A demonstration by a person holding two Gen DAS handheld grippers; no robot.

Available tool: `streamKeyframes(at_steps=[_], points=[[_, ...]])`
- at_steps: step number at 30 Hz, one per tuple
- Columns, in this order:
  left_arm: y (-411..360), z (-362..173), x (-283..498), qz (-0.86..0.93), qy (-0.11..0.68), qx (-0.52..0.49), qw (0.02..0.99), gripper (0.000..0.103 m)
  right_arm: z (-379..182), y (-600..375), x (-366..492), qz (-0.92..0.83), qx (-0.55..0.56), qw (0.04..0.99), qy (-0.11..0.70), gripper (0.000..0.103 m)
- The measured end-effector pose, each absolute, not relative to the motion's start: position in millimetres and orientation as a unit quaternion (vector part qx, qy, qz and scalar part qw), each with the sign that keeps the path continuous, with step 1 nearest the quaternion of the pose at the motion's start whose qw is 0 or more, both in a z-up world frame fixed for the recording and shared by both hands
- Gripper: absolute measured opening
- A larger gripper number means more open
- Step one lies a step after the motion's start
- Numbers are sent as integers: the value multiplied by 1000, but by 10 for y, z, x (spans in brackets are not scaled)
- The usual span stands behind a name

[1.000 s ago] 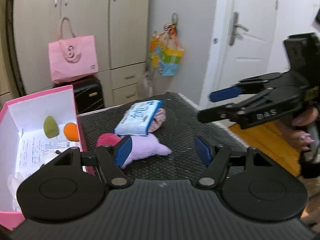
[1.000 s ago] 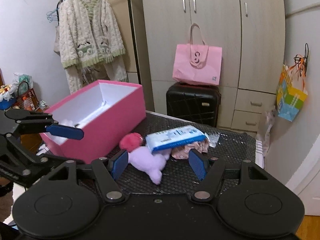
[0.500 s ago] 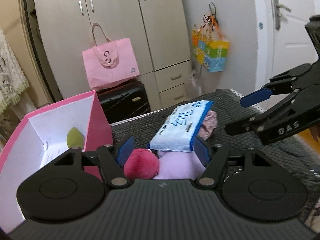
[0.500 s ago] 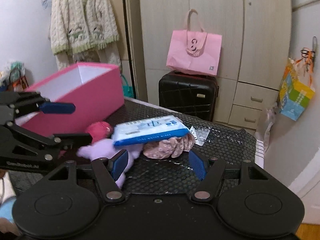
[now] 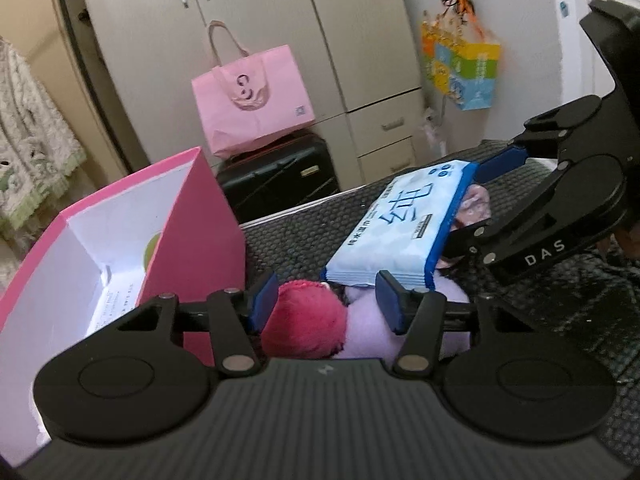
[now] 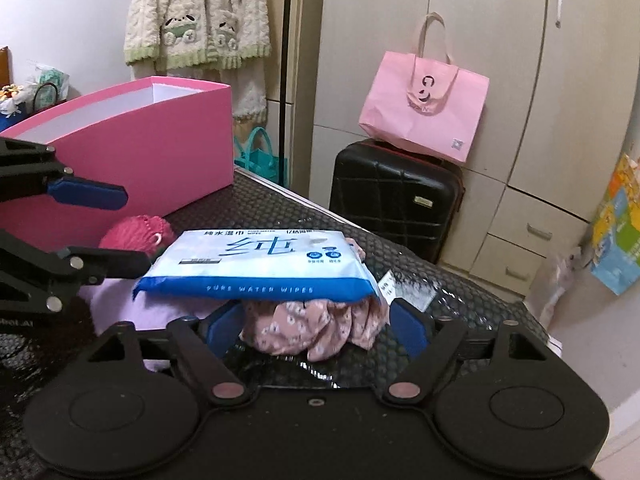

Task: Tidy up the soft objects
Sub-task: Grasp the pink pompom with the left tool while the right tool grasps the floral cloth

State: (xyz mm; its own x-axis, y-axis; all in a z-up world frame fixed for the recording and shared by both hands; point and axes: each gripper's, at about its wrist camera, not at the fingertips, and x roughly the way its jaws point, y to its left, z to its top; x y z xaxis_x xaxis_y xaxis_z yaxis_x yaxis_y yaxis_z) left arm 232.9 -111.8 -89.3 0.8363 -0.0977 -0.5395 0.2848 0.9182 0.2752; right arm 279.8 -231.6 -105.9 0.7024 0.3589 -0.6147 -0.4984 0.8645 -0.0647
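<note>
Left gripper (image 5: 326, 300): jaws spread wide, holding nothing. The plush (image 5: 304, 322), with its red end and lilac body, lies low between the two blue pads, the red end close to the left pad; whether either pad touches it cannot be told.

Right gripper (image 6: 316, 322): jaws likewise wide apart and empty. The scrunchie (image 6: 316, 330), pink with small flowers, sits between the pads, with a gap showing at the right pad. Its upper part is covered by the wipes (image 6: 260, 266), a blue and white pack lying flat across both scrunchie and plush.

In the left wrist view the right gripper enters from the right, one blue finger above the far edge of the wipes and one black finger beneath. In the right wrist view the left gripper enters from the left, straddling the red end of the plush.

All three items rest on the black surface (image 6: 460, 280). The pink box (image 5: 192, 224), open-topped, stands just beside the plush, to its left.
</note>
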Motion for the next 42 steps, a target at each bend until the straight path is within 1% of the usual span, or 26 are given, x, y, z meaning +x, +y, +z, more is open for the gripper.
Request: streamKeyframes(at_steps=[6, 8, 9, 10, 11, 12, 13, 14, 15, 16, 17, 20, 24, 28, 31, 32, 33, 35, 42], points=[[-1155, -984, 2328, -76, 257, 176, 947, 54, -1200, -2278, 2917, 244, -110, 911, 313, 85], [-1171, -1001, 2318, -69, 251, 175, 949, 55, -1198, -2291, 2910, 242, -106, 913, 310, 84], [-1176, -1013, 2305, -66, 248, 176, 950, 55, -1189, -2292, 2887, 241, -108, 914, 309, 75], [-1179, -1022, 2298, -65, 246, 177, 951, 55, -1181, -2292, 2865, 242, -110, 914, 307, 57], [-1176, -1030, 2293, -64, 244, 177, 951, 54, -1165, -2291, 2832, 242, -114, 914, 305, 47], [-1171, -1035, 2292, -64, 243, 176, 952, 50, -1149, -2292, 2799, 244, -119, 914, 303, 30], [-1155, -1036, 2294, -63, 246, 172, 952, 44, -1133, -2292, 2758, 243, -124, 914, 300, 20], [-1129, -1040, 2306, -64, 253, 164, 951, 25, -1119, -2300, 2717, 242, -125, 915, 296, 20], [-1114, -1051, 2324, -66, 263, 158, 949, 20, -1102, -2308, 2675, 242, -125, 916, 293, 18], [-1090, -1054, 2324, -68, 263, 152, 950, 19, -1088, -2318, 2637, 242, -122, 917, 291, 16], [-1077, -1052, 2313, -66, 259, 151, 952, 14, -1079, -2325, 2593, 240, -120, 918, 290, 16], [-1074, -1028, 2275, -66, 251, 151, 954, 5, -1057, -2331, 2439, 231, -123, 923, 284, 15], [-1065, -1019, 2255, -63, 247, 154, 955, 4, -989, -2353, 2260, 219, -116, 929, 276, 14], [-1077, -1035, 2248, -62, 250, 149, 955, 4, -910, -2351, 2093, 205, -117, 935, 266, 14], [-1102, -1042, 2235, -50, 250, 158, 954, 11, -865, -2357, 2010, 203, -118, 937, 258, 14], [-1119, -1045, 2238, -45, 253, 165, 952, 21, -857, -2358, 1991, 202, -117, 938, 257, 14], [-1134, -1049, 2239, -41, 254, 173, 951, 38, -852, -2369, 1979, 200, -114, 939, 256, 14], [-1184, -1072, 2253, -41, 260, 196, 944, 42, -848, -2397, 1962, 198, -104, 941, 255, 14], [-1245, -1082, 2340, -32, 274, 219, 936, 45, -842, -2467, 1955, 192, -83, 944, 256, 15]])
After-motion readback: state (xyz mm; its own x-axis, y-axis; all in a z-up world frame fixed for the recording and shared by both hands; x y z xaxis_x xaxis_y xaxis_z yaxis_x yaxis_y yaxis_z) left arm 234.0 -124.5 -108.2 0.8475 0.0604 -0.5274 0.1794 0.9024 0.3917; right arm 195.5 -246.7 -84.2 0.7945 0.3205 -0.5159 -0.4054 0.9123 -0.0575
